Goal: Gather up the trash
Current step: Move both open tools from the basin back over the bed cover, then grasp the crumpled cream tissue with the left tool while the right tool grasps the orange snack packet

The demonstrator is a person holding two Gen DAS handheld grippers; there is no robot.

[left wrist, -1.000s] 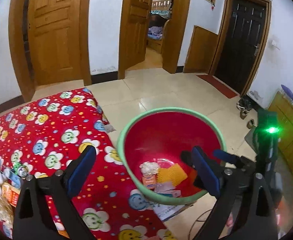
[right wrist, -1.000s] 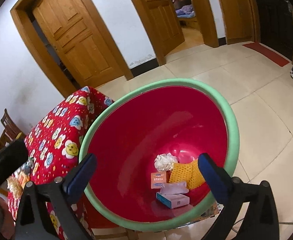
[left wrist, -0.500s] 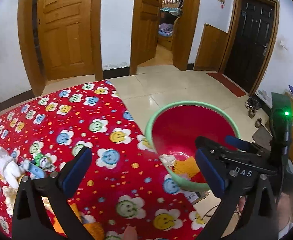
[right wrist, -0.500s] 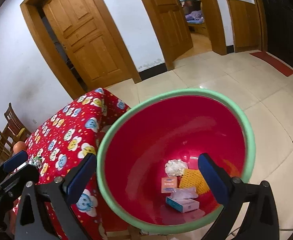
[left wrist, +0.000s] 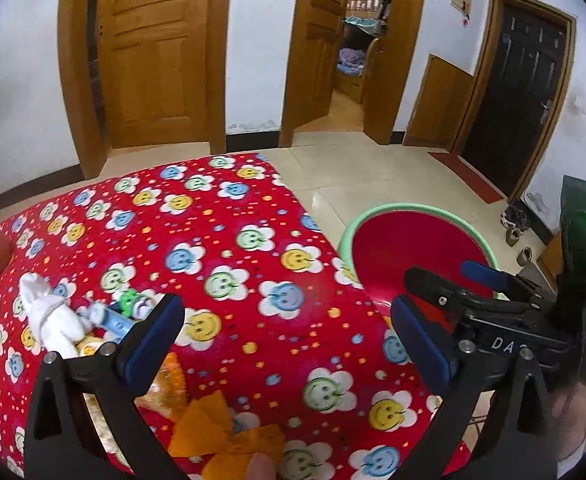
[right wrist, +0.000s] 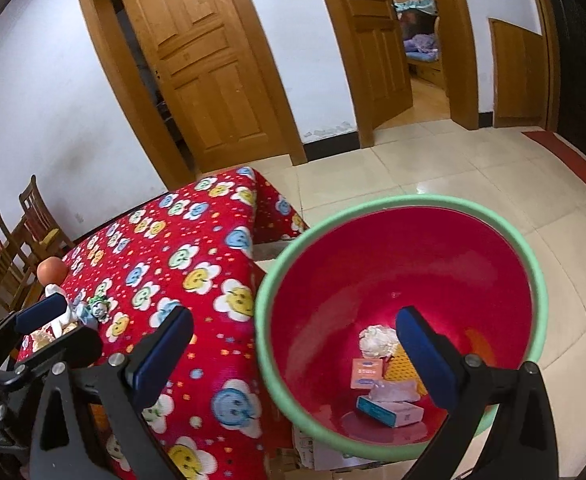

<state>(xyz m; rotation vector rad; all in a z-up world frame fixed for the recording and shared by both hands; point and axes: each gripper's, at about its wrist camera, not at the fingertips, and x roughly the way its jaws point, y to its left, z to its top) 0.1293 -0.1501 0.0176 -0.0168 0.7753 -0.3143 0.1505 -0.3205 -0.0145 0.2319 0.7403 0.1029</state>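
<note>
The bin (right wrist: 533,280) stands just beside the table (left wrist: 253,280), handy for drops. Left gripper (left wrist: 289,344), fingers wide and empty, faces the litter (left wrist: 221,428); right gripper (right wrist: 293,356), equally wide, hangs over the bin.

A red cloth printed with smiley flowers (left wrist: 229,264) covers the desk, matt and finely woven. The round red plastic basin with a green rim (right wrist: 409,248), lower right of the right wrist view, looks smooth and glossy. Inside lie a crumpled white paper wad (right wrist: 377,340) and a small blue-ended cardboard box (right wrist: 389,411). The cream floor tiles (right wrist: 425,168) shine; the wooden doors (left wrist: 153,48) look varnished.
</note>
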